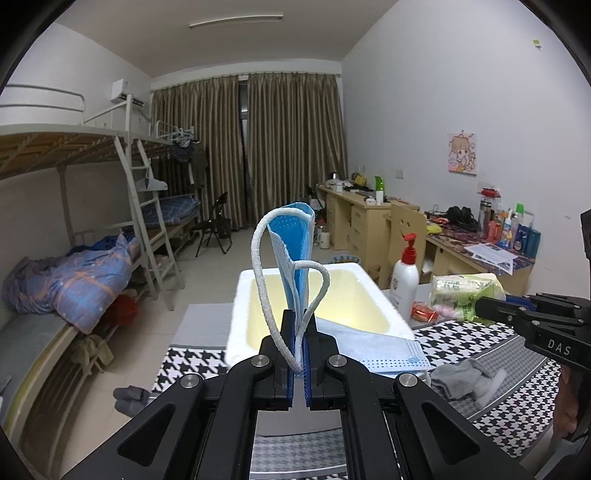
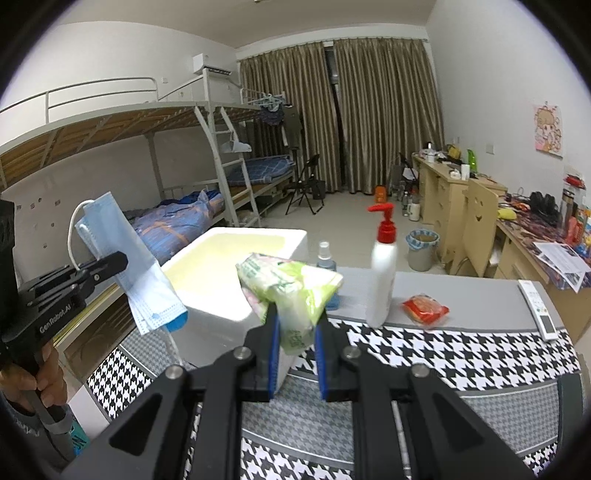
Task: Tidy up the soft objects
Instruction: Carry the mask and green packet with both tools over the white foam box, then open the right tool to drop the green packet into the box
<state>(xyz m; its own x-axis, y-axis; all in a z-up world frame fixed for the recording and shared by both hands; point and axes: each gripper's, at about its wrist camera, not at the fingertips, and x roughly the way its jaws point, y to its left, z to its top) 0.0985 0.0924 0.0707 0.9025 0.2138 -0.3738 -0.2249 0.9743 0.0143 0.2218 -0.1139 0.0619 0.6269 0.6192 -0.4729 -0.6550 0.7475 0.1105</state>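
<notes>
Hanging upright from the clamped left gripper point(image 1: 298, 354), a blue face mask point(image 1: 293, 251) is being held nearer the white foam box point(image 1: 243, 295) than the tissue pack point(image 2: 291, 291) being pinched in the right gripper point(image 2: 295, 354), the box lying just ahead.

Cool, even indoor light fills the room, cast from a ceiling tube lamp point(image 1: 236, 21) far overhead; the drawn curtains point(image 1: 291, 140) admit no daylight. A bright glare patch washes the inside of the white foam box point(image 2: 236, 266) (its yellow floor nearly bleaches out). Shadows stay soft. Fisheye distortion bends walls and bunk rails, black vignetting rims every corner, and the pump bottle point(image 2: 382, 273) shows slight blur.
</notes>
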